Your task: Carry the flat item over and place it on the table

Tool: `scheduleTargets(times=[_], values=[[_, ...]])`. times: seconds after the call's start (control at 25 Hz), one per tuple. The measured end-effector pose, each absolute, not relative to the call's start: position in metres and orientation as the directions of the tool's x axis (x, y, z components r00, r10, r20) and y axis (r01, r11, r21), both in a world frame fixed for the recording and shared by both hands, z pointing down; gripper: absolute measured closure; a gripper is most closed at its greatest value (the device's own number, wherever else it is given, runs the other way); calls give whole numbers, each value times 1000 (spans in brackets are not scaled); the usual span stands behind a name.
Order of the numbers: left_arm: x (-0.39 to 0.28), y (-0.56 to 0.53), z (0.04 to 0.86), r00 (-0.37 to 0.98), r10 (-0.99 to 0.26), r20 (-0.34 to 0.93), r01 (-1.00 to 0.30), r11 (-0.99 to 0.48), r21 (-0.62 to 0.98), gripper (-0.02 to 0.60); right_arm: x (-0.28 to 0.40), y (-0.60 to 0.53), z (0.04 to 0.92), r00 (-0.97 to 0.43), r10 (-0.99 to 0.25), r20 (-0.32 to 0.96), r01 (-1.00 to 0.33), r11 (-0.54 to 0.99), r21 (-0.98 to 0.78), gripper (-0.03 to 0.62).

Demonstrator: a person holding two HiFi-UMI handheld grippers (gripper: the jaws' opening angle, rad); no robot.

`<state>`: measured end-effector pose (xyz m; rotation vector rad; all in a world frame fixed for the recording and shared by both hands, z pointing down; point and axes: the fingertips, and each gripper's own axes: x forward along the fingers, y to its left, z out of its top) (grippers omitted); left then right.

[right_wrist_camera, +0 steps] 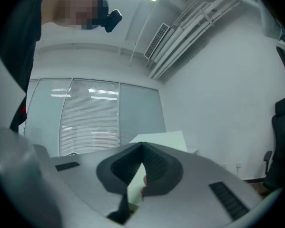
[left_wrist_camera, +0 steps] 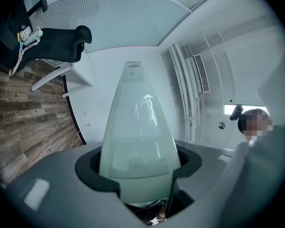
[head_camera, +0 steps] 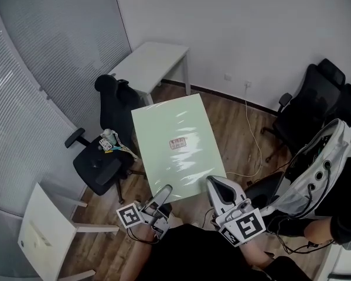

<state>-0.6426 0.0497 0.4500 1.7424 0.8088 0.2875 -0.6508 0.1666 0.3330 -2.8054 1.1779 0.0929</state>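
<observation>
The flat panel (head_camera: 176,145), pale green and glossy with a small red label (head_camera: 177,143) near its middle, hangs in the air over the wooden floor (head_camera: 234,127), gripped by its near edge. My left claw (head_camera: 165,192) is clamped on that edge toward one corner and my right claw (head_camera: 216,185) toward the other. Each claw's own view shows the sheet running out from between the jaws. To carry it well, I judge, both claws should move together and level, so the sheet neither twists nor sags at its far end, which points toward the white tabletop (head_camera: 154,60) by the far wall, well apart from me. A black office chair (head_camera: 99,168) stands beside the route on the left. More black chairs (head_camera: 313,98) and a trailing cable (head_camera: 252,139) lie to the right.
</observation>
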Motion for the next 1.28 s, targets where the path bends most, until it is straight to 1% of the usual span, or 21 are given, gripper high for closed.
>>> scheduleTargets(times=[0.2, 0.36, 0.56, 0.8, 1.28], values=[[-639, 48, 451, 733, 646, -214, 367, -111, 924, 295, -650, 167, 335, 705, -704, -86, -709, -701, -73, 595], [-631, 49, 457, 733, 644, -220, 354, -85, 931, 295, -643, 171, 344, 713, -698, -64, -701, -705, -111, 594], [-611, 47, 464, 717, 662, -219, 352, -72, 933, 295, -626, 165, 350, 727, -685, -50, -686, -719, -112, 594], [-562, 40, 466, 702, 674, -228, 360, -60, 931, 296, -584, 154, 354, 740, -672, -37, -671, -734, -101, 594], [-440, 8, 471, 687, 683, -249, 362, -24, 932, 296, -467, 120, 361, 761, -648, -24, -647, -755, -105, 594]])
